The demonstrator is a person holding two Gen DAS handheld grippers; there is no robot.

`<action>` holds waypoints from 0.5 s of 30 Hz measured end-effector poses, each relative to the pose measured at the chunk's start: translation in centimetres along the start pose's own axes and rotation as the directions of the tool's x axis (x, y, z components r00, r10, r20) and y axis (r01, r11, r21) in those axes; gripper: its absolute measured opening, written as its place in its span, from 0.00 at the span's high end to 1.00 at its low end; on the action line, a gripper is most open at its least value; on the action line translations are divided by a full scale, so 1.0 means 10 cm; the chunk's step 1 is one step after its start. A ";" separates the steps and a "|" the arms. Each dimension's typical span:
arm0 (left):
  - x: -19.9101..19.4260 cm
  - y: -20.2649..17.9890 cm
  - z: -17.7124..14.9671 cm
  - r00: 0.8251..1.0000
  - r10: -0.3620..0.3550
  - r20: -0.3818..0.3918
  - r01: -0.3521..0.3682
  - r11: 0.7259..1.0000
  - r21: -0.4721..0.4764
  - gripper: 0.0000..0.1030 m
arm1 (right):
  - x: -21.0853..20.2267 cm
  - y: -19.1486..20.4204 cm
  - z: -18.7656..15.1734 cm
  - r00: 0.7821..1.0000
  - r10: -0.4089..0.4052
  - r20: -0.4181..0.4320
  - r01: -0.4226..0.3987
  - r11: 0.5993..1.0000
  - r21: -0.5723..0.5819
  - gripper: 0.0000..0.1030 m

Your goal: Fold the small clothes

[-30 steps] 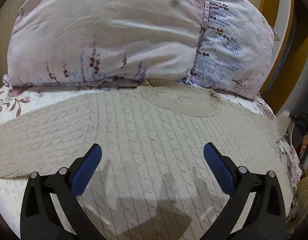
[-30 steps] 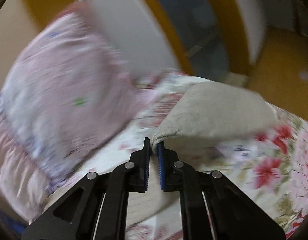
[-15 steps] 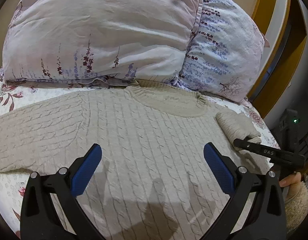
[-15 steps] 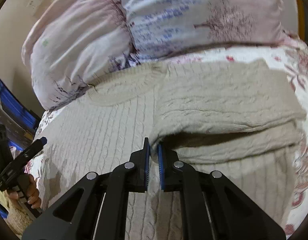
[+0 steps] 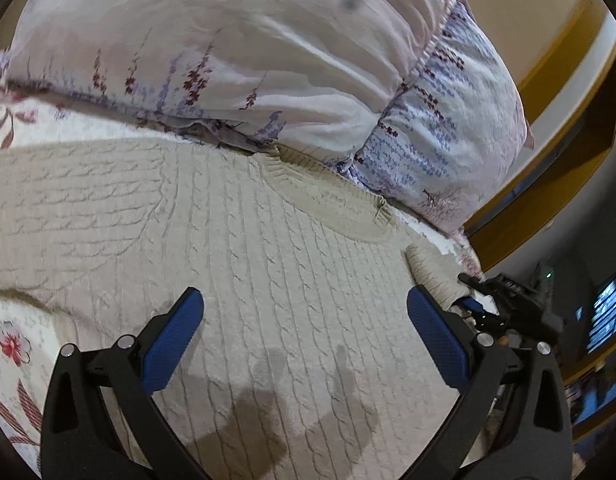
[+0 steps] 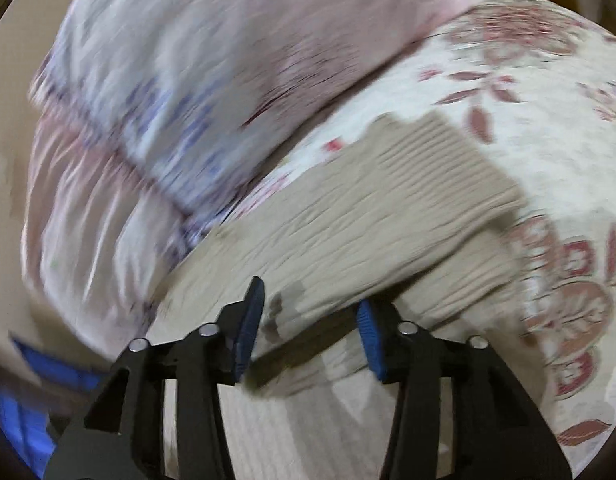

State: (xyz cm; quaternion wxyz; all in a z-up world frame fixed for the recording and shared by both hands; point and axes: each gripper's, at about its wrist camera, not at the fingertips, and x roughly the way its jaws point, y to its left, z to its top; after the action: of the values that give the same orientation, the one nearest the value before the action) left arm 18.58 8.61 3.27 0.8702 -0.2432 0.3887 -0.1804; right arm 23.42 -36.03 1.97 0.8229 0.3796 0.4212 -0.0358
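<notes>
1. Sweater (image 5: 236, 248): cable-knit, spread flat on the bed (image 5: 12, 344), collar against the pillows (image 5: 228, 60).
2. Left gripper (image 5: 304, 340): spread wide over the body, holding nothing.
3. Right gripper (image 6: 309, 322): spread, the sleeve (image 6: 387, 220) lying between its jaws, unpinched.
4. Handling: likely soft, thick, stretchy; best pinched at cuff or hem edges.
</notes>
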 end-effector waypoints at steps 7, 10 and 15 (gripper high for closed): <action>0.00 0.09 0.02 0.997 -0.076 -0.016 0.075 0.993 -0.086 0.02 | -0.12 0.85 -0.18 0.986 0.017 0.167 0.039 0.945 -0.324 0.89; 0.04 0.10 0.02 0.993 -0.119 -0.025 0.115 0.986 -0.124 0.02 | 0.08 1.38 -0.60 0.994 0.110 -0.019 -0.103 0.836 -0.539 0.89; 0.16 0.11 0.01 0.983 -0.170 -0.064 0.154 0.967 -0.203 0.10 | 0.51 1.68 -1.33 0.952 0.042 -0.305 -0.249 0.686 -0.684 0.62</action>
State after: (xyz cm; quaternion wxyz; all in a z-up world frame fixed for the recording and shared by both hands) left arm 19.84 8.79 1.78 0.8078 -0.3517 0.4181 -0.2212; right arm 24.20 -14.04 3.55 0.8415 0.0641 0.4760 0.2475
